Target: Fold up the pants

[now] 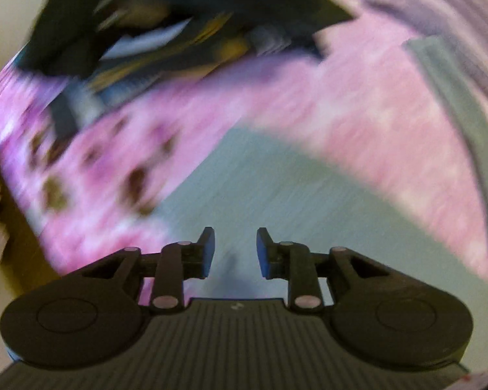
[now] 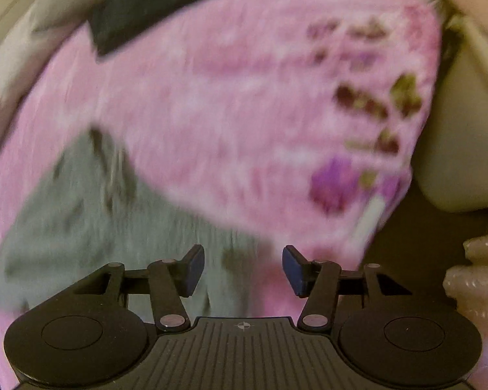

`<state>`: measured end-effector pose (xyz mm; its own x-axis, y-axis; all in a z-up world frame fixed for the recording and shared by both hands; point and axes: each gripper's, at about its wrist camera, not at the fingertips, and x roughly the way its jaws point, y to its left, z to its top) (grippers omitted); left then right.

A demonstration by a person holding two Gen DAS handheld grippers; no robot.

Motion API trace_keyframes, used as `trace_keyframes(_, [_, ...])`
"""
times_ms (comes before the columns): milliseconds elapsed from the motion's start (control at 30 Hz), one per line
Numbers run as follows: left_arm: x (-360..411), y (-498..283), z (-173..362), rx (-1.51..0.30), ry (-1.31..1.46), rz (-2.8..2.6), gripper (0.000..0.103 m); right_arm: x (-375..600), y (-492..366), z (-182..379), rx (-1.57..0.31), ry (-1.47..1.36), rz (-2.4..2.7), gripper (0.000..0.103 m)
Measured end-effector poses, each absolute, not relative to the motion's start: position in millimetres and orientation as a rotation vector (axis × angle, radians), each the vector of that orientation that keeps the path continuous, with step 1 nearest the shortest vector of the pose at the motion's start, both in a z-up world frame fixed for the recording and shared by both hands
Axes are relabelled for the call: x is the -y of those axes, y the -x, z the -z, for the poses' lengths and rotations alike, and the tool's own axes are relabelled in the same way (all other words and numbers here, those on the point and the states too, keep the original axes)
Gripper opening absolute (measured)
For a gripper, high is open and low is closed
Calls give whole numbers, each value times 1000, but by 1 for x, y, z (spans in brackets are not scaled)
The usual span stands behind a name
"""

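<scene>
Pink floral bedspread (image 2: 231, 104) fills both blurred views; grey-green pants (image 2: 91, 227) lie flat on it, soft, light, floppy, so I'd pinch an edge. My left claw (image 1: 235, 252) and right claw (image 2: 243, 269) gape wide, empty.

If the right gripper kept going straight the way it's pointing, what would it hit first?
Most likely the grey pants, which lie right ahead of the open right gripper, with the pink floral blanket just beyond. The picture is motion-blurred, so depth is uncertain.
</scene>
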<state>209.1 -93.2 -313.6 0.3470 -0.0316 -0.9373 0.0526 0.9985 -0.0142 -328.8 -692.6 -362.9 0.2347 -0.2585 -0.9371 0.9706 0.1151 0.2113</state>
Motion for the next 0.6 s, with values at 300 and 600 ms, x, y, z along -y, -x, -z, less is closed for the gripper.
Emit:
trace_keyframes(300, [290,-360,371,-1144,121,369,30,719,251,365,-747,-1041,1044,51])
trace_keyframes(600, [379,-466,428,-1134,303,264,29,701,235,372,-785,-1039,1063,51])
